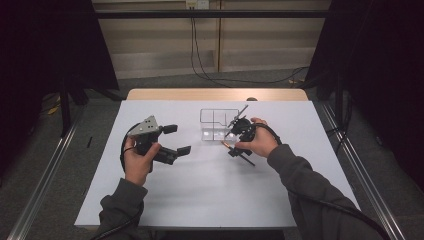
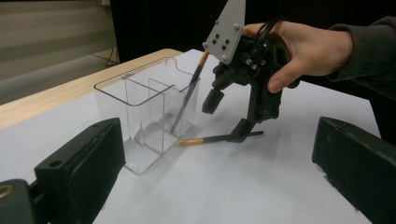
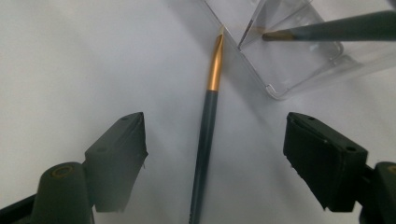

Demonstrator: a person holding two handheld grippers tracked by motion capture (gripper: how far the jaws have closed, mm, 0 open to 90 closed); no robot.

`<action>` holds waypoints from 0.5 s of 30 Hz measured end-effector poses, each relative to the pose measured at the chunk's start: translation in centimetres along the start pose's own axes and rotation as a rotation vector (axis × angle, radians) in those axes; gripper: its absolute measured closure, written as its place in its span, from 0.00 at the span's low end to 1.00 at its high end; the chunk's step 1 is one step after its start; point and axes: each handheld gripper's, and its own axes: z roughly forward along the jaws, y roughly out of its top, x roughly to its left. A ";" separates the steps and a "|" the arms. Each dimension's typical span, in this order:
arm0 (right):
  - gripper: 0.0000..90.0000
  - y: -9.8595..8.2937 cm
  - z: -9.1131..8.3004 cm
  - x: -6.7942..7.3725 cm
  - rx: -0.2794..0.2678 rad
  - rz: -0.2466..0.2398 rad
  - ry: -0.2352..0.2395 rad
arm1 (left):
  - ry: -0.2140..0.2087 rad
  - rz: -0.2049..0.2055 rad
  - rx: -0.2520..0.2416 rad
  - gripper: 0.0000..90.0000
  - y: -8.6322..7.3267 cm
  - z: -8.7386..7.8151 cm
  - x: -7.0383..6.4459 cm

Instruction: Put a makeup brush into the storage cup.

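A clear plastic organizer [image 1: 212, 124] [image 2: 140, 109] [image 3: 299, 60] with compartments stands mid-table. One dark pen with a gold end [image 2: 189, 93] [image 3: 327, 29] [image 1: 241, 113] leans inside it. A second pen like it [image 3: 208, 126] [image 2: 210, 138] [image 1: 227, 145] lies flat on the white table just in front of the organizer. My right gripper [image 3: 215, 154] [image 2: 227, 116] [image 1: 233, 142] points down over this lying pen, open, with a jaw on each side and no contact. My left gripper [image 1: 176, 139] [image 2: 217, 172] hovers to the organizer's left, open and holding nothing.
The white table top [image 1: 200, 190] has a wooden strip [image 1: 215, 94] along its far edge. Cables trail on the floor [image 1: 220, 80] behind it. Metal rails [image 1: 45, 175] run along both sides of the table.
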 end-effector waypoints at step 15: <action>0.40 0.2 0.3 -0.3 0.008 0.010 0.012 | -0.001 0.000 0.002 0.02 0.1 -0.1 0.0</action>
